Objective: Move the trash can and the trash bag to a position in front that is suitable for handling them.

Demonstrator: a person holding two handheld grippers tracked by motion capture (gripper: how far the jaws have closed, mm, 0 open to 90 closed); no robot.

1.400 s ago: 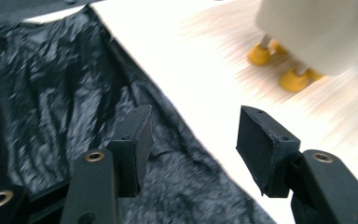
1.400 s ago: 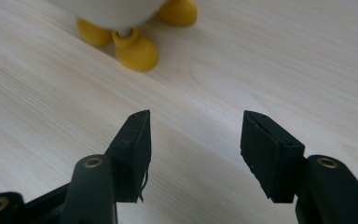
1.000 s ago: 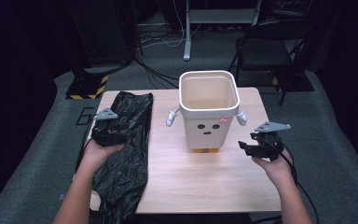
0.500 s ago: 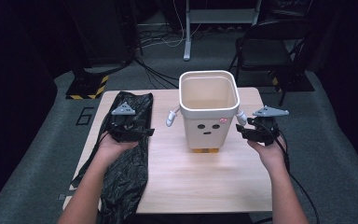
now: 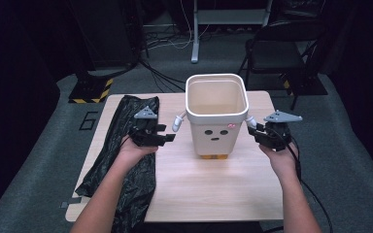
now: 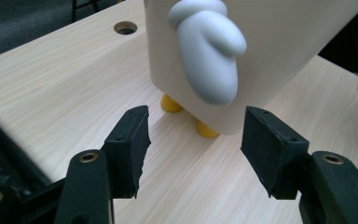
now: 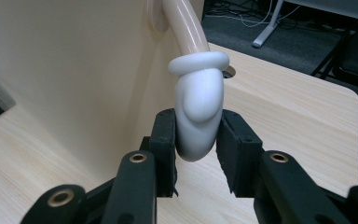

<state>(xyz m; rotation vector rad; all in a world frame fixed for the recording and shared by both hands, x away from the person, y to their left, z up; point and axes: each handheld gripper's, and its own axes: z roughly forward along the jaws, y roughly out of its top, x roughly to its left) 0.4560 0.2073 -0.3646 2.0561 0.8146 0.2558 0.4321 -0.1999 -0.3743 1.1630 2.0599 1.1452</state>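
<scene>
bin (image 5: 217, 116): mid-table | left tongs (image 5: 167, 138): beside it | right tongs (image 5: 253, 132): at mitten handle (image 5: 251, 124)

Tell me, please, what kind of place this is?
Probably a lab or recording studio: a small wooden table on grey carpet, loose cables on the floor behind it, and a black folding chair nearby.
</scene>
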